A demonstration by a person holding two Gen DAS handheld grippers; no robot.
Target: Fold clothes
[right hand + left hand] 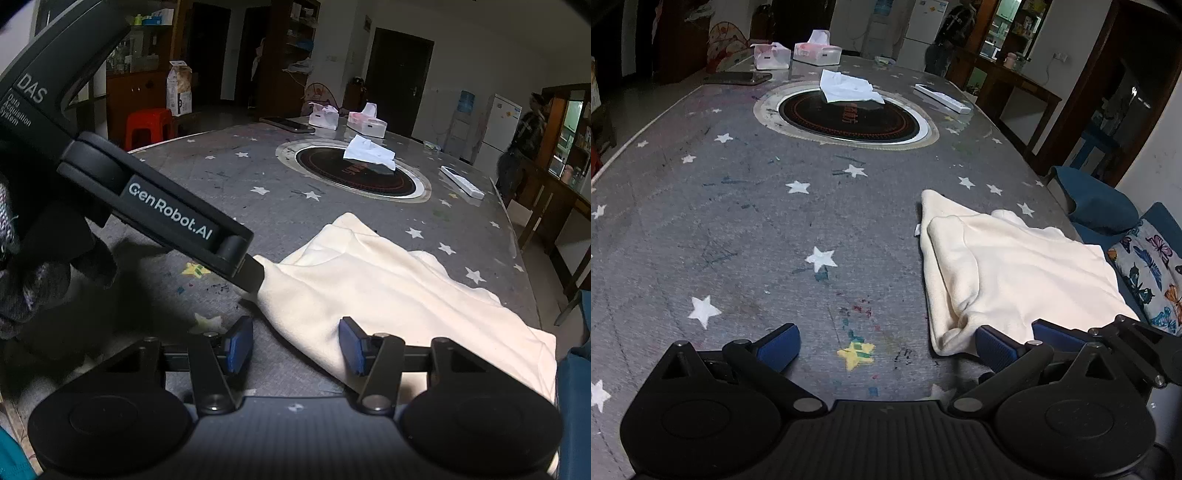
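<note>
A cream garment [1015,273] lies partly folded on the grey star-patterned table [738,229], at its near right side. My left gripper [886,347] is open; its right pad touches the garment's near left corner, and nothing is between the pads. In the right wrist view the garment [388,291] spreads ahead and to the right. My right gripper [295,343] is open with the garment's near edge lying between its pads. The left gripper's body [166,218] reaches in from the left and touches the garment's left corner.
A round black hotpot burner [849,118] sits in the table's middle with a white cloth [846,86] on it. Tissue boxes [816,51], a phone [738,78] and a white remote [942,98] lie at the far side. A blue seat with a butterfly cushion [1145,266] stands right.
</note>
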